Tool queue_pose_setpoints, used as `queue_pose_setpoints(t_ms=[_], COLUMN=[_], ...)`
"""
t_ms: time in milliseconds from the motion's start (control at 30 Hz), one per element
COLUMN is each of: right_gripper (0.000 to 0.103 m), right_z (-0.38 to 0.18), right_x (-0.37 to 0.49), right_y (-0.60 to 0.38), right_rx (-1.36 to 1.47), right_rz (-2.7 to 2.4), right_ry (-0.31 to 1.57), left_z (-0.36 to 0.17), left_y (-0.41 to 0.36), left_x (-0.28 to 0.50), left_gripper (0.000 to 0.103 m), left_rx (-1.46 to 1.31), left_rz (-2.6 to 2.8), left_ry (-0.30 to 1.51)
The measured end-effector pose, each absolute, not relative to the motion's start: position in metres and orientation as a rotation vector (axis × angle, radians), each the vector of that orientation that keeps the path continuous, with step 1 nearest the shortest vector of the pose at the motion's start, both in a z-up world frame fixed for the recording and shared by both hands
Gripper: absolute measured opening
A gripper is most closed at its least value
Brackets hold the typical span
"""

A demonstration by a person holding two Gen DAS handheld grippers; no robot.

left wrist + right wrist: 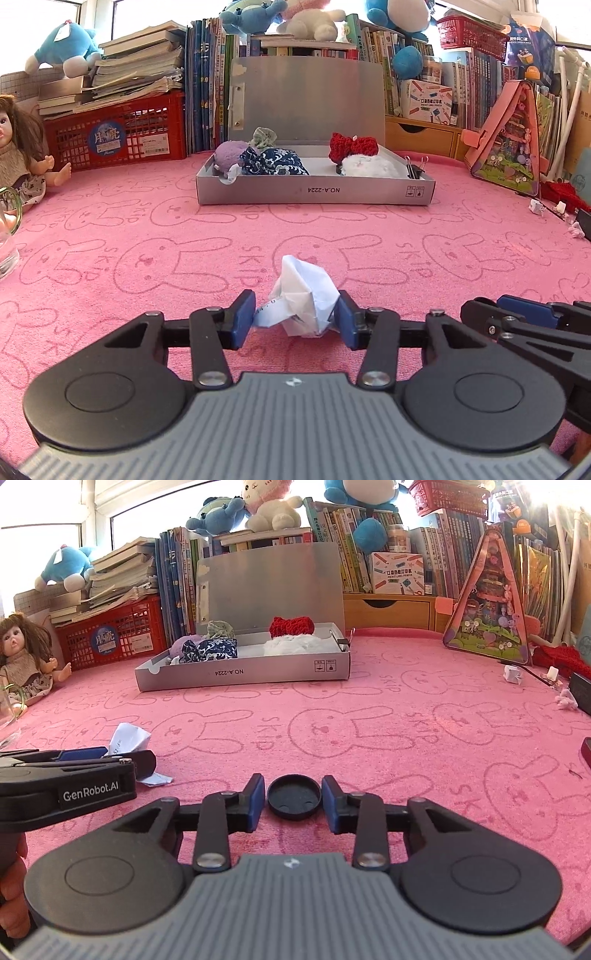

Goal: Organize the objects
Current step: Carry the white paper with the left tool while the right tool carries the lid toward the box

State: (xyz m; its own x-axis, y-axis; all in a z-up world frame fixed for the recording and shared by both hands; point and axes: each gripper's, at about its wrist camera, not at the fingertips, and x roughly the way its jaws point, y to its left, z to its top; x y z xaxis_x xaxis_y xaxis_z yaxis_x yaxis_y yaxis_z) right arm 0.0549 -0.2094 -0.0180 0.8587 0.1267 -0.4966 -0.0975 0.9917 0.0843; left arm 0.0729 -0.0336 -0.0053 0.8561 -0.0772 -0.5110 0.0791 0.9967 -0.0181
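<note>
My left gripper is shut on a crumpled white paper ball low over the pink bunny-print cloth; both blue pads touch the ball. The ball also shows in the right wrist view, held by the left gripper. My right gripper has its blue pads against the sides of a round black cap that lies on the cloth. An open grey box with its lid up stands ahead, holding cloth scrunchies, a red knit bow and a white fluffy item.
A doll and a glass sit at the left. A red crate, books and plush toys line the back. A pink triangular toy case and small paper scraps lie at the right.
</note>
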Motion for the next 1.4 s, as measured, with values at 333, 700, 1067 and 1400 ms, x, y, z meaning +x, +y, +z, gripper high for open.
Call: queue_pose_setpoints(t_ms=[333, 700, 1067, 1400], right_gripper=[0.037, 0.037, 0.037, 0.037], right_z=[-0.012, -0.002, 0.009, 0.021], right_x=[0.061, 0.063, 0.076, 0.106], right_y=[-0.192, -0.188, -0.187, -0.199], right_rx=[0.029, 0.019, 0.027, 0.063], right_rz=[0.154, 0.158, 0.165, 0.151], right_ry=[0.512, 0.48, 0.47, 0.487], left_z=[-0.004, 0.006, 0.017, 0.033], left_y=[-0.042, -0.038, -0.032, -0.023], left_x=[0.069, 0.071, 0.084, 0.114], left_gripper=[0.044, 0.043, 0.043, 0.043], left_rx=[0.027, 0.013, -0.016, -0.023], left_rz=[-0.117, -0.119, -0.119, -0.115], left_ry=[0.518, 0.495, 0.488, 0.479])
